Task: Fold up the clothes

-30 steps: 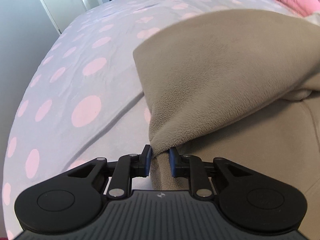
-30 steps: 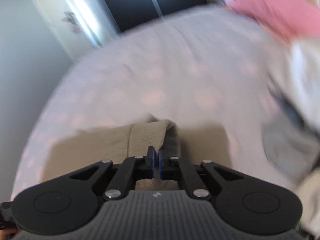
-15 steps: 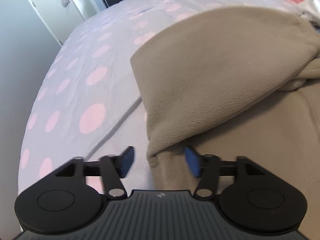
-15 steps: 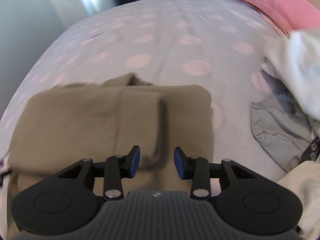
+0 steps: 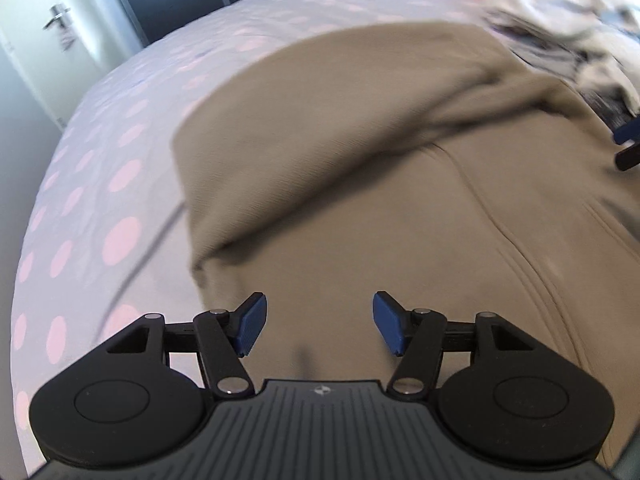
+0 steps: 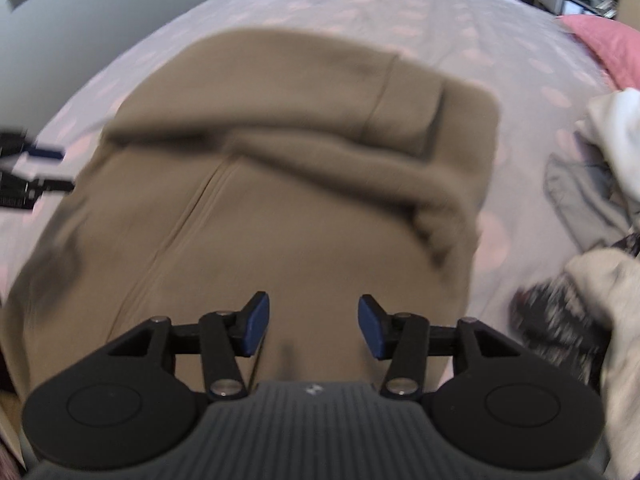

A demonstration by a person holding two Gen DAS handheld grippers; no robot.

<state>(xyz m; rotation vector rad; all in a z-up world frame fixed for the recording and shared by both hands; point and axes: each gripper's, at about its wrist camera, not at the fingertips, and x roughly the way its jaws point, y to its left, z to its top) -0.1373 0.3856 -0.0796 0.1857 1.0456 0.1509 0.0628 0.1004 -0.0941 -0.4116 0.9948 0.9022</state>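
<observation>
Both claws have let go of the tan fleece garment (image 5: 360, 208) since a second ago, when each was pinched on an edge of it; they now sit back over its near part. Left claw (image 5: 318, 326) hangs wide open, nothing between the pads; right claw (image 6: 308, 326) is still opening, also empty, fabric only beneath it. Garment lies flat on the polka-dot bed (image 5: 100, 200), far portion folded over toward the near body, a seam running down the middle (image 6: 180, 232). Unfolded laundry pile (image 6: 600, 184) sits to its right, pink pillow (image 6: 604, 48) beyond. Step looks like first fold just laid down and released. Next move probably needs fresh grips on the edges or corners to fold again, keeping the laid flap from sliding. Frames are motion-blurred, so edge detail is unclear.
</observation>
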